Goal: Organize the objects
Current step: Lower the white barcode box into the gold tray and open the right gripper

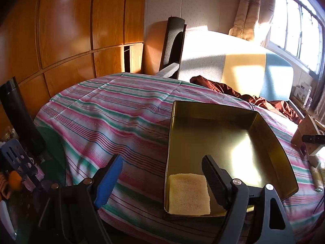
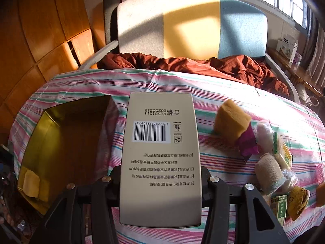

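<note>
right gripper (image 2: pixel 160 174): clamped on beige box (image 2: pixel 160 152), long axis pointing forward
gold tin (image 2: pixel 46 142): just left of box
left gripper (image 1: pixel 162 174): jaws wide, nothing held, over tin's near corner

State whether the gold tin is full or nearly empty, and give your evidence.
Nearly empty. The tin holds only one yellow sponge in a near corner; the rest of its shiny floor is bare.

A striped cloth (image 2: pixel 223 89) covers the desk — on it an open gold tin (image 2: pixel 61 142) near the left edge, a sponge block (image 2: pixel 231 120) and small packets (image 2: pixel 282 152) toward the right edge.
</note>
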